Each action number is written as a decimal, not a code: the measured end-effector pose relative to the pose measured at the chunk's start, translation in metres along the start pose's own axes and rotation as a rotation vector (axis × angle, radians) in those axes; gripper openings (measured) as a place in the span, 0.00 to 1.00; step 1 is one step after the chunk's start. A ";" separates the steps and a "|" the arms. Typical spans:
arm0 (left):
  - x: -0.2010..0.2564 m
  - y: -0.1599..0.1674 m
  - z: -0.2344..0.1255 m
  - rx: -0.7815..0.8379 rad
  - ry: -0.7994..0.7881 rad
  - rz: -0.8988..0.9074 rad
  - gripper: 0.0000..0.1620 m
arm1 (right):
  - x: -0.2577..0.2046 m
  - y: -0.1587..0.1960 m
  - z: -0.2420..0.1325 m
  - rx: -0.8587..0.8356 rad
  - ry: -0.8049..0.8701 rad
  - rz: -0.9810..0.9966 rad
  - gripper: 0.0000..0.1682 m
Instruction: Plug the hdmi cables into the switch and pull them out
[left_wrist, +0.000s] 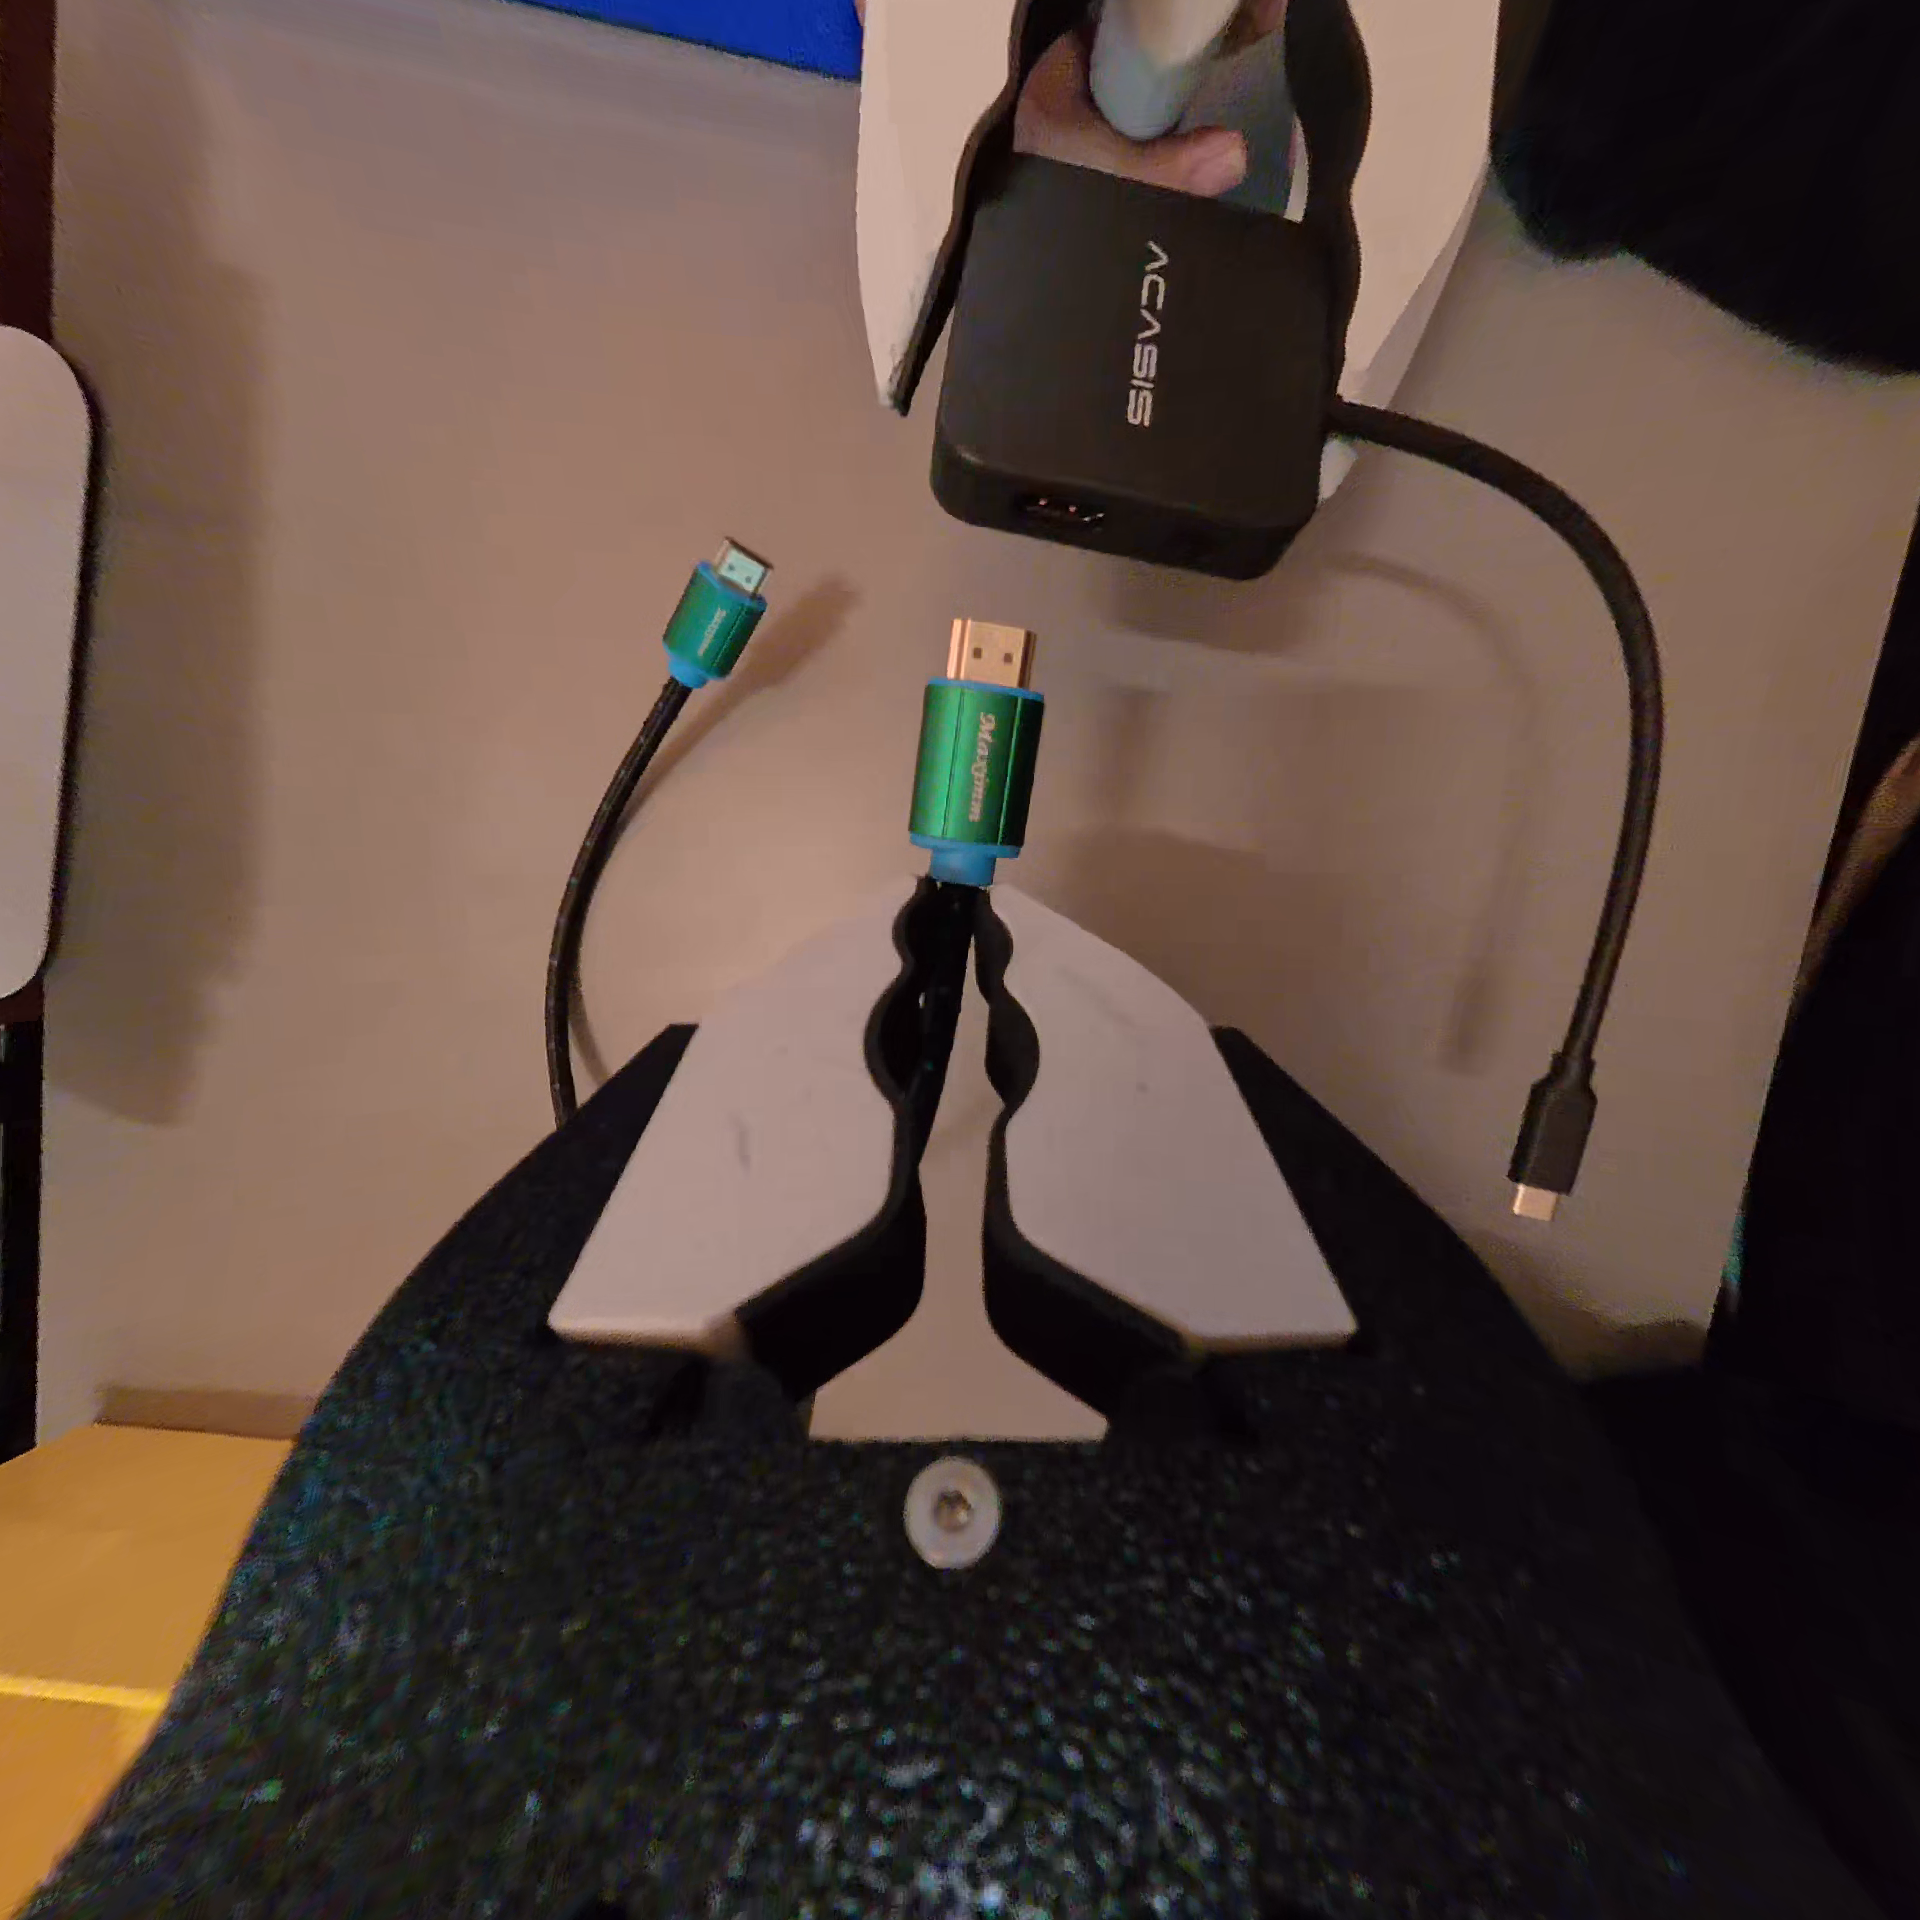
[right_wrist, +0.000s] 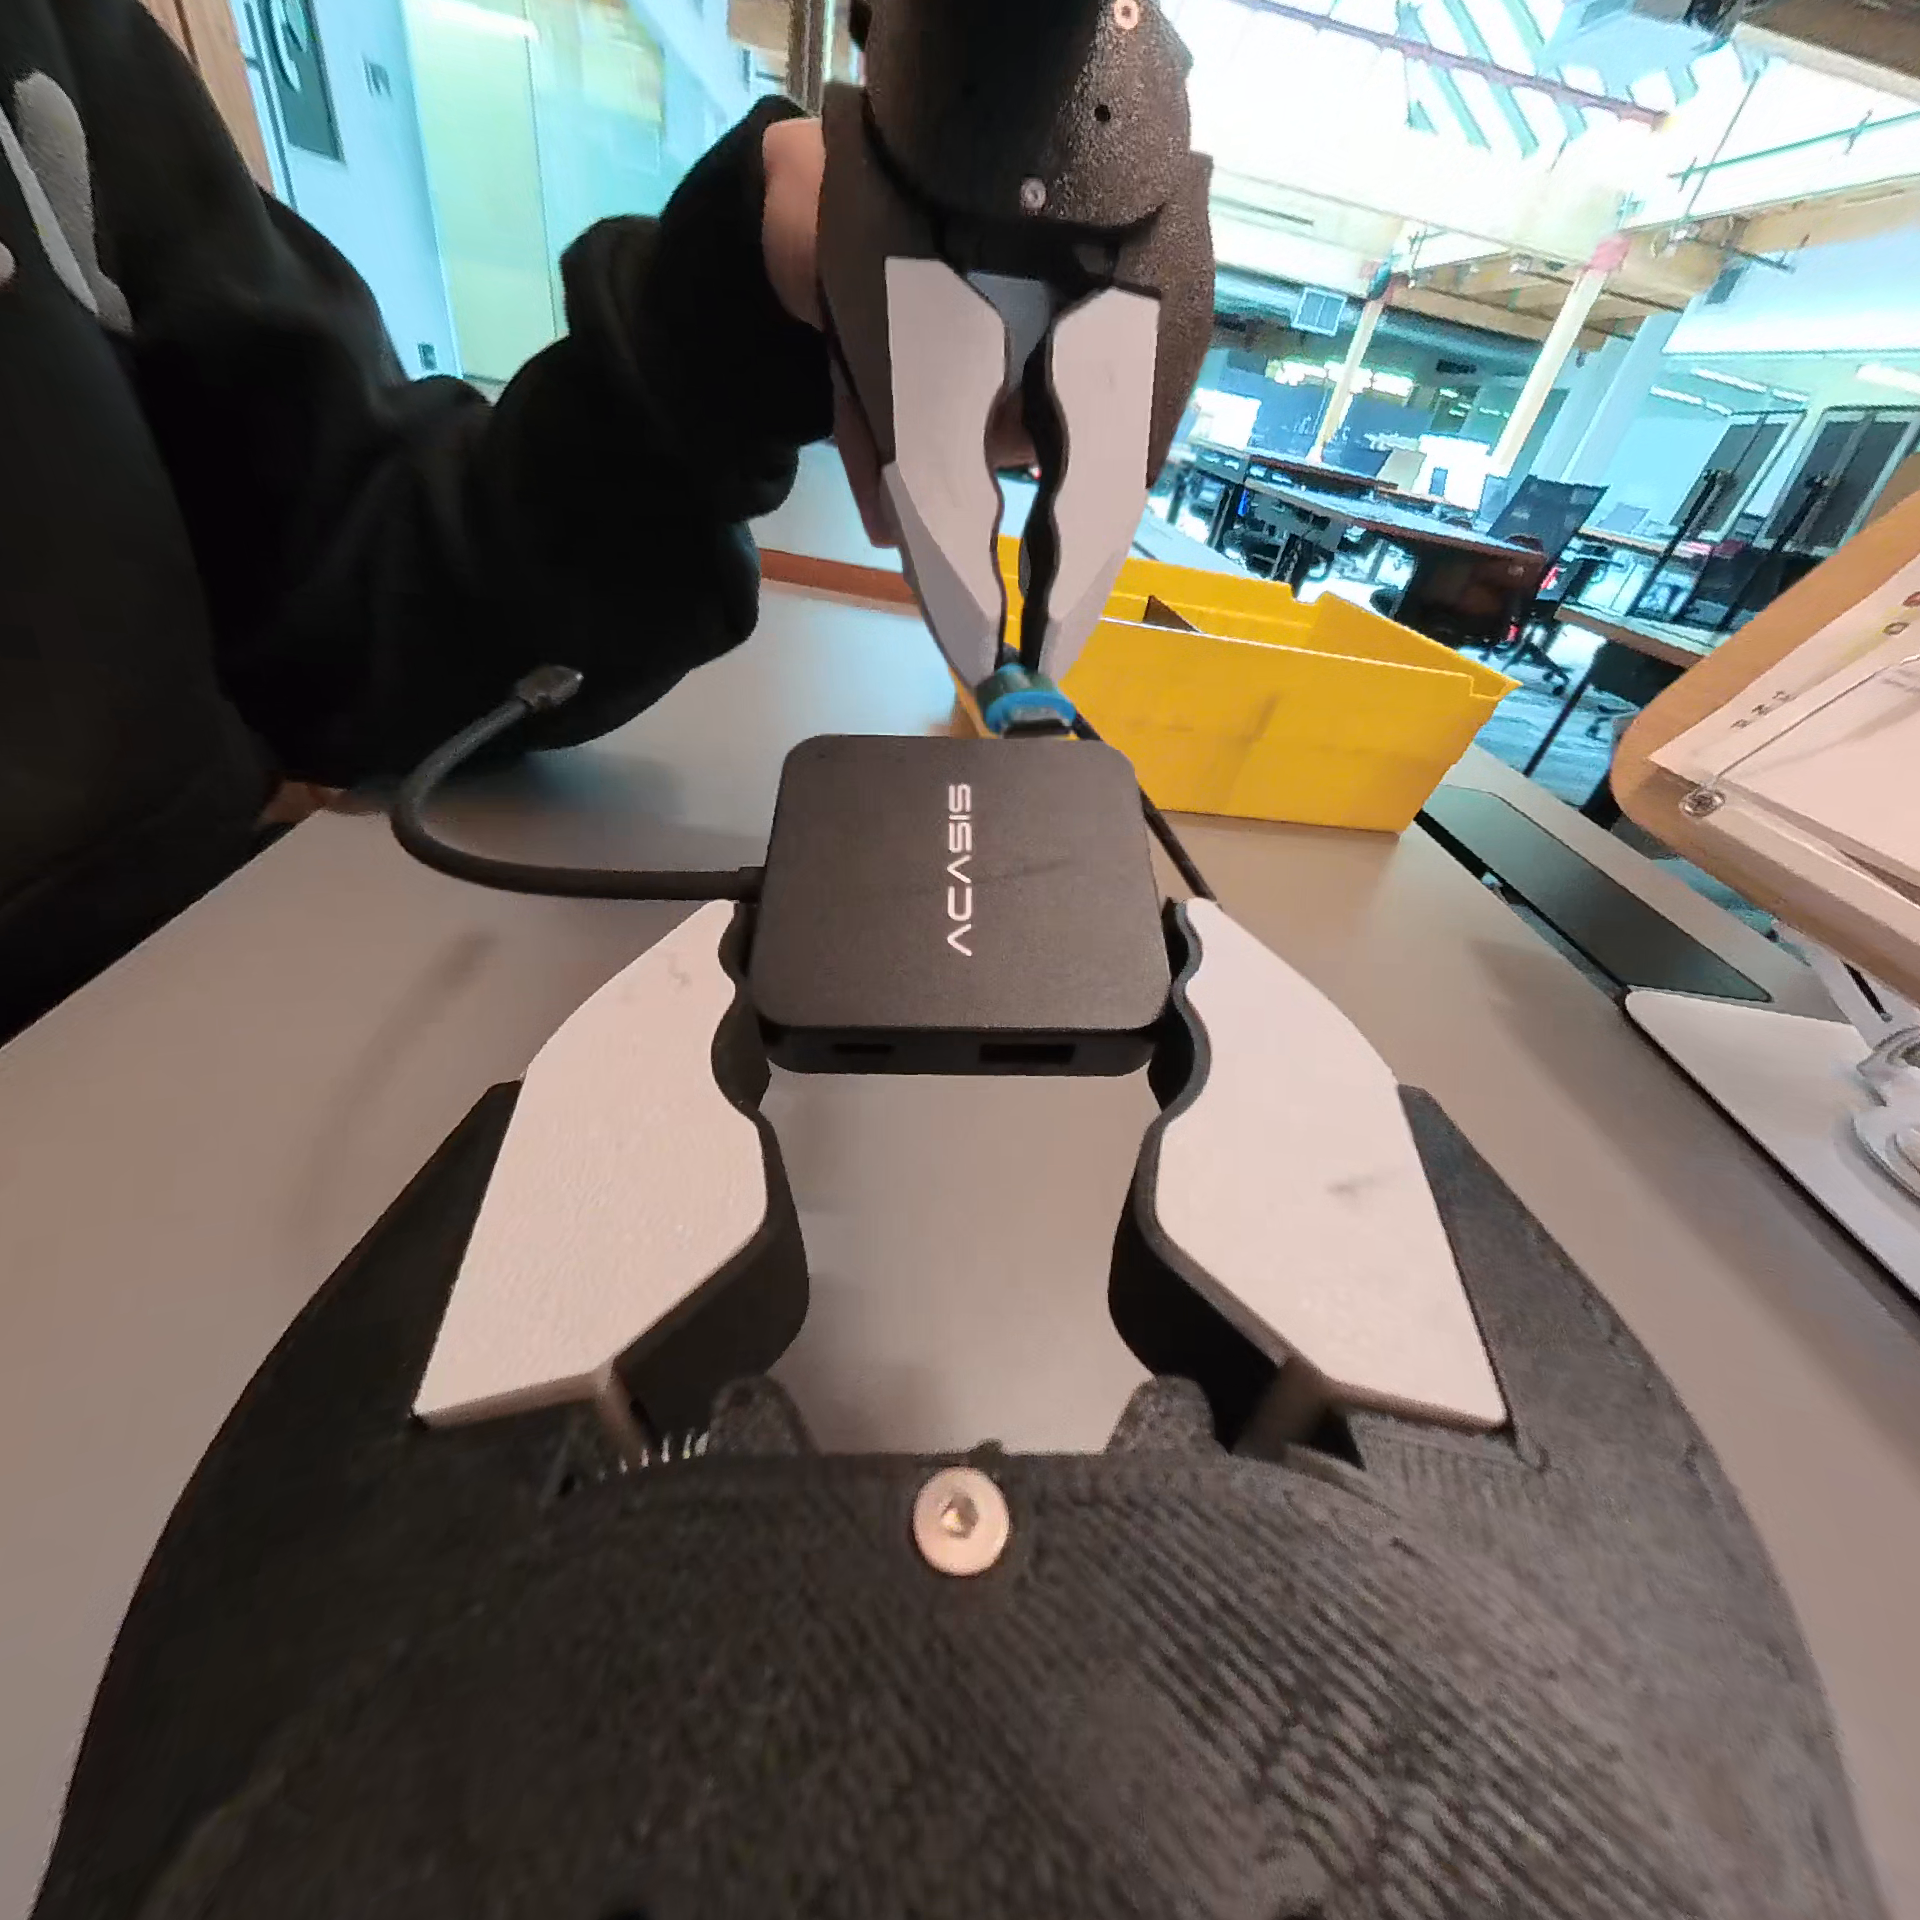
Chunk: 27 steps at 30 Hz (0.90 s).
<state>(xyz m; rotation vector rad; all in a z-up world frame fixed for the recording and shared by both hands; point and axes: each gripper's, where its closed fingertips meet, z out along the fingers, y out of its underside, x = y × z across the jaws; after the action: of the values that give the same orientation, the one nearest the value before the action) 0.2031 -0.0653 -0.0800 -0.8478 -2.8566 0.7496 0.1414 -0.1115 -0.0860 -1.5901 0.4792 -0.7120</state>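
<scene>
My left gripper (left_wrist: 948, 896) is shut on the black cable just behind a green HDMI plug (left_wrist: 977, 756). The plug's gold tip points at the port of the black switch (left_wrist: 1132, 395), a short gap away. My right gripper (right_wrist: 961, 961) is shut on the switch (right_wrist: 961, 883) by its two sides and holds it above the table. The left gripper (right_wrist: 1023, 665) and the plug's blue collar (right_wrist: 1023, 707) show just beyond the switch. A second green HDMI plug (left_wrist: 717, 629) lies on the grey table. The switch's own black cable (left_wrist: 1621, 748) ends in a small plug (left_wrist: 1548, 1143).
A yellow bin (right_wrist: 1299, 717) stands on the table behind the switch. A wooden stand with papers (right_wrist: 1787, 727) and a white pad (right_wrist: 1766, 1081) are at the right. A person's black sleeve (right_wrist: 312, 468) is at the left. A yellow box (left_wrist: 104, 1610) is at lower left.
</scene>
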 end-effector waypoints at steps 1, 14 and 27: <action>-0.001 -0.001 -0.002 0.018 0.004 -0.004 0.04 | 0.001 0.001 0.000 0.000 0.003 0.005 0.44; 0.016 -0.046 -0.099 0.850 0.779 -0.224 0.04 | -0.004 -0.054 -0.029 0.278 -0.014 0.036 0.44; -0.111 0.043 0.063 0.399 0.110 -0.626 0.05 | -0.001 -0.045 -0.024 0.231 0.004 0.029 0.44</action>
<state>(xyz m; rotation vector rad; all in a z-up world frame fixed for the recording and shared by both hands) 0.3062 -0.1201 -0.1483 0.0590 -2.5000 1.0632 0.1194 -0.1217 -0.0405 -1.3633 0.4069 -0.7217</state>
